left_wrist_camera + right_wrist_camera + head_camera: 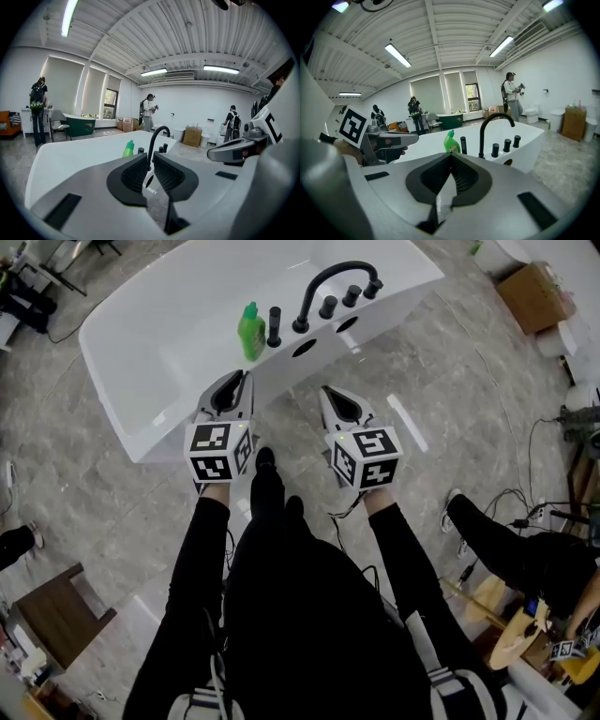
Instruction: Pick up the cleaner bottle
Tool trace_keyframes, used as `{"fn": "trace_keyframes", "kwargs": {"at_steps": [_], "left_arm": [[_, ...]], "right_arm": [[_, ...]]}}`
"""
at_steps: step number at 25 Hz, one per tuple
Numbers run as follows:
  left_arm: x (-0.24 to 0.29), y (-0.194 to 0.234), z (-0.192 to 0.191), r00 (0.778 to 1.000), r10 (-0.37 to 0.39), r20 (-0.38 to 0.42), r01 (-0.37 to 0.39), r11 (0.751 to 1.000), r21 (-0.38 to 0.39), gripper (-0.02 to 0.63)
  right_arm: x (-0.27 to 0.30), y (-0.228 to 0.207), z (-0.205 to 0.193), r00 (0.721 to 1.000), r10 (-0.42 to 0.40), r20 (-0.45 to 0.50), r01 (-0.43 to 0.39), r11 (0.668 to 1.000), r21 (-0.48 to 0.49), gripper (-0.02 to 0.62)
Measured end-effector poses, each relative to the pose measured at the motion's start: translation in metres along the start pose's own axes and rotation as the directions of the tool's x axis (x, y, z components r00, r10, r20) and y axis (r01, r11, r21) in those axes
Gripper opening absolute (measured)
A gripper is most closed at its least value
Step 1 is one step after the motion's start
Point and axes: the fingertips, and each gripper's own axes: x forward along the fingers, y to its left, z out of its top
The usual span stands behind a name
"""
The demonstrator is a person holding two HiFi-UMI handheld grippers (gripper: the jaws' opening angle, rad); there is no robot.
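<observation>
The green cleaner bottle point(250, 332) stands upright on the rim of the white bathtub point(159, 352), just left of a black knob and the arched black faucet point(323, 287). My left gripper point(236, 381) hovers short of the tub's near edge, almost in line with the bottle; its jaws stand a narrow slit apart with nothing between them. My right gripper point(330, 393) hangs beside it to the right, jaws closed and empty. In the left gripper view the bottle point(128, 148) shows just left of the left gripper point(150, 157). In the right gripper view the bottle point(450, 142) stands straight beyond the right gripper point(450, 155).
Three black knobs point(349, 296) and holes line the tub rim right of the faucet. A cardboard box point(534, 292) sits at the far right, a wooden stool point(58, 610) at the lower left, and a seated person point(520, 554) with cables on the right. Other people stand far off.
</observation>
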Motion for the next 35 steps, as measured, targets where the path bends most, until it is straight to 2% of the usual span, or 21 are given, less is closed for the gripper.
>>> {"fn": "trace_keyframes", "kwargs": {"at_steps": [7, 15, 21, 28, 35], "left_arm": [[0.037, 0.032, -0.012, 0.998, 0.013, -0.058, -0.014, 1.0, -0.022, 0.125], [0.081, 0.059, -0.049, 0.989, 0.025, -0.147, -0.029, 0.999, -0.023, 0.219], [0.108, 0.072, -0.084, 0.977, 0.017, -0.213, -0.02, 1.0, -0.013, 0.235], [0.129, 0.084, -0.126, 0.968, -0.016, -0.251, 0.013, 1.0, -0.015, 0.246], [0.153, 0.095, -0.147, 0.959, -0.024, -0.283, 0.022, 1.0, -0.011, 0.252]], "right_arm": [[0.044, -0.001, 0.004, 0.999, 0.011, -0.045, -0.011, 1.0, -0.004, 0.002], [0.078, -0.015, 0.001, 0.996, -0.005, -0.084, 0.004, 1.0, -0.012, 0.002], [0.096, -0.025, -0.009, 0.992, -0.028, -0.121, 0.027, 1.0, -0.011, 0.002], [0.113, -0.026, -0.027, 0.987, -0.035, -0.158, 0.036, 0.999, 0.004, 0.002], [0.14, -0.033, -0.038, 0.982, -0.023, -0.189, 0.025, 1.0, 0.008, 0.002]]}}
